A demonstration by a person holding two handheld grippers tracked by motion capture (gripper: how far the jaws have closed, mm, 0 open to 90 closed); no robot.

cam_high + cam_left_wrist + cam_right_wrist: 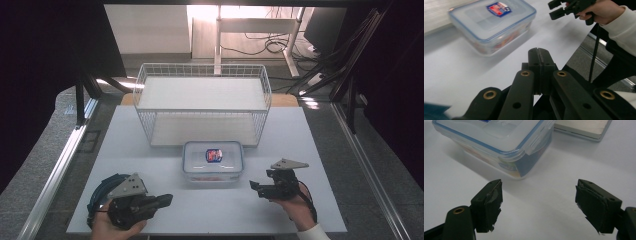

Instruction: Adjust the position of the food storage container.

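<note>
A clear plastic box [213,160] with a blue-edged snap lid and a red and blue label sits mid-table, just in front of the wire basket; something reddish lies inside. In the left gripper view the box [492,25] lies ahead to the upper left. My left gripper [167,200] hovers at the near left, its jaws pressed together with nothing between them [537,53]. My right gripper [254,187] is held to the right of the box, jaws apart and empty [537,205], pointing at the box's near corner [506,142].
A white wire basket [202,105] with a shelf stands at the back of the white table [150,150]. Its base board [584,128] shows behind the box. The table's near edge is close to both hands. Metal rails flank the table.
</note>
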